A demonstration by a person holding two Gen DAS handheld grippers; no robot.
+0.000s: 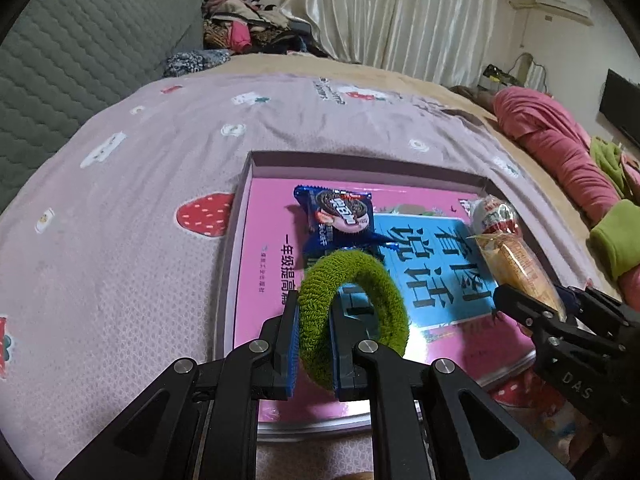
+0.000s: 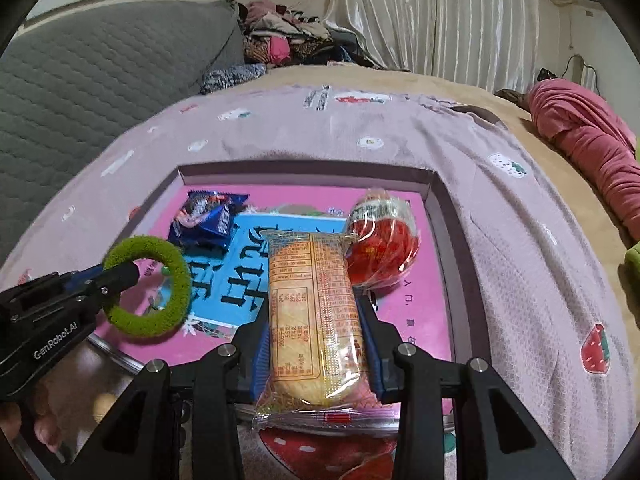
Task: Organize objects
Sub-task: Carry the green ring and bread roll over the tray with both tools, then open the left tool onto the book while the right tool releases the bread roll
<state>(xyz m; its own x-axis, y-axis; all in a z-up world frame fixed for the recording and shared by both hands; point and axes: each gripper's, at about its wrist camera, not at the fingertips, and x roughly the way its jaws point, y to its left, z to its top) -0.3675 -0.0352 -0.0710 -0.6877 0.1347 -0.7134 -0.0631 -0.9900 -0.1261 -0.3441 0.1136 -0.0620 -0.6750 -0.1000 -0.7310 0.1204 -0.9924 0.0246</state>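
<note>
My left gripper (image 1: 315, 308) is shut on a fuzzy green hair ring (image 1: 360, 264), one finger through its hole. It hangs over the near part of a shallow box (image 1: 248, 176) lined with a pink and blue book (image 1: 436, 264). My right gripper (image 2: 316, 314) is shut on a long orange cracker packet (image 2: 316, 280), also above the box. Inside the box lie a blue cookie packet (image 1: 340, 216) at the back left and a red and white wrapped egg (image 2: 380, 240) at the back right. Each wrist view shows the other gripper: the right gripper (image 1: 540, 304), the left gripper (image 2: 122, 274) with the green hair ring (image 2: 176, 276).
The box rests on a pale purple strawberry-print blanket (image 1: 140, 240) on a bed. A grey quilted headboard (image 1: 80, 60) stands at the left, a pile of clothes (image 1: 248, 28) at the back, a pink garment (image 1: 560, 148) at the right. A green sleeve (image 1: 616, 240) and a hand (image 2: 44, 428) show.
</note>
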